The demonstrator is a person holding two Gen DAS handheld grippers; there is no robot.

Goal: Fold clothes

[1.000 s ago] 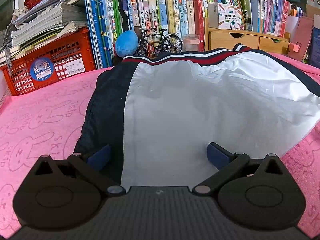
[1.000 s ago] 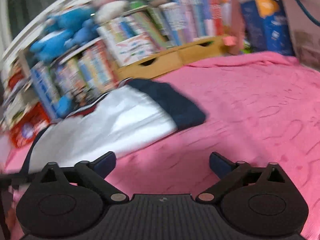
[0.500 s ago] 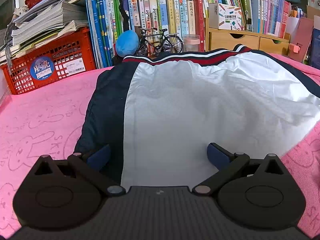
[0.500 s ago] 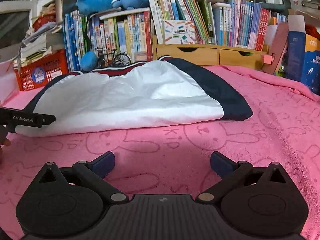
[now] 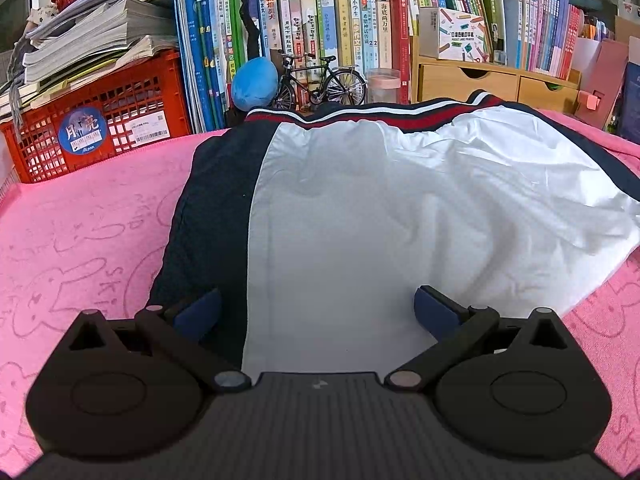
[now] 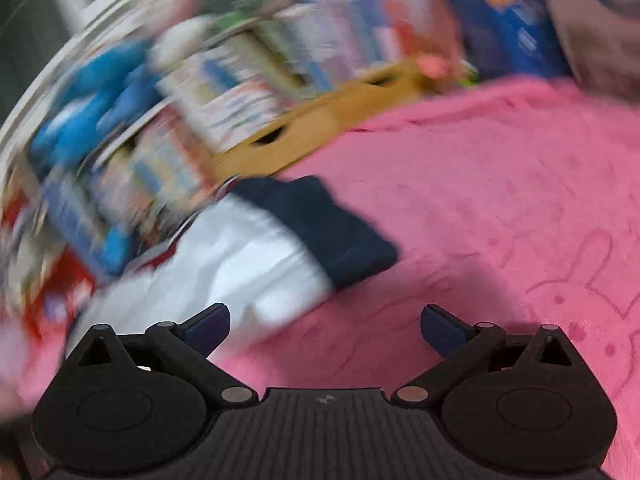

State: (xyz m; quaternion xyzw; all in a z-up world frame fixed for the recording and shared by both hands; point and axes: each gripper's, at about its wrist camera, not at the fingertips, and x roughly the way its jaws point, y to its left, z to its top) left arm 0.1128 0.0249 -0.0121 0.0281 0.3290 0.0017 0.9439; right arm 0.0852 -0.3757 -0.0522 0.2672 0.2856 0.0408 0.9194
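The left tongs (image 5: 316, 312) sit spread wide over the white-and-navy garment (image 5: 400, 220), books (image 5: 320, 28) at twelve o'clock.

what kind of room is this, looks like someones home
Probably a home study or child's room: packed books, a wooden drawer unit and a model bicycle stand behind the pink rabbit-print cloth holding the garment.

Left view bright, sharp; right view motion-blurred.
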